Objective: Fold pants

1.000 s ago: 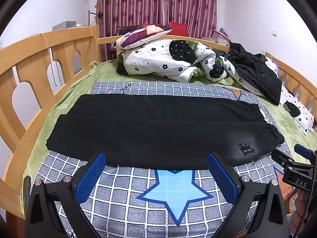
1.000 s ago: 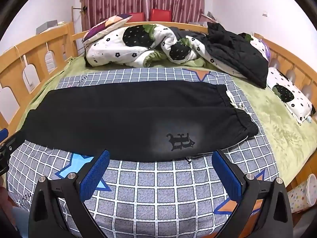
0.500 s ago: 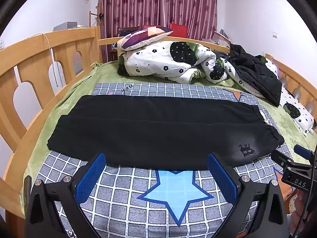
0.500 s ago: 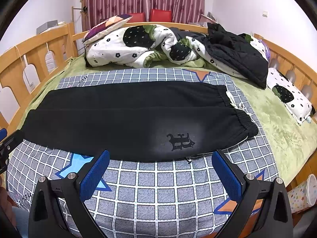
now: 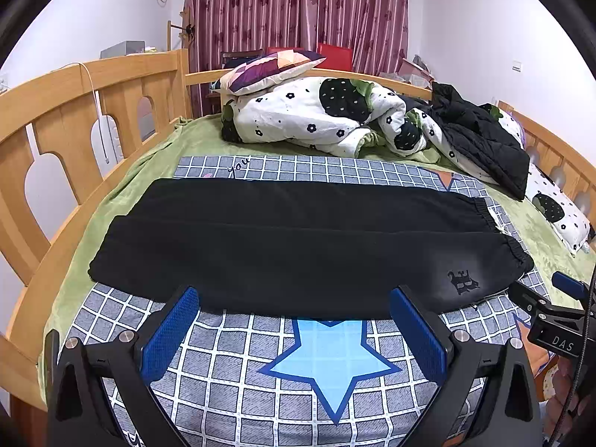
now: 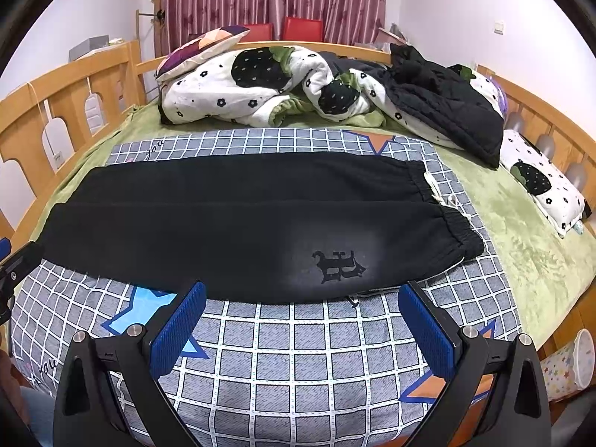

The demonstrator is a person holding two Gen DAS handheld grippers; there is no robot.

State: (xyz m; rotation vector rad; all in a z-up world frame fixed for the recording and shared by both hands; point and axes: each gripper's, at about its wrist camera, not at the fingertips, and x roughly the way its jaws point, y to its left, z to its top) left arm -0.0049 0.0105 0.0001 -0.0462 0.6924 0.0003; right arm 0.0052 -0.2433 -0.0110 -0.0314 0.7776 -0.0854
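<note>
Both grippers, left gripper [image 5: 294, 329] and right gripper [image 6: 301, 326], hover with fingers apart before the black pants [image 5: 298, 246] lying flat across the checked blanket [image 5: 324, 365]; soft, limp fabric, best pinched at waistband and cuffs

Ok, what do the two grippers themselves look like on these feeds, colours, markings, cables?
Both match: the left gripper and right gripper have black angular plastic frames, silver screw heads, and flat fingers faced with textured blue pads. In the left wrist view, the right gripper's side reads "DAS" in white, with a thin black cable beside it.
</note>
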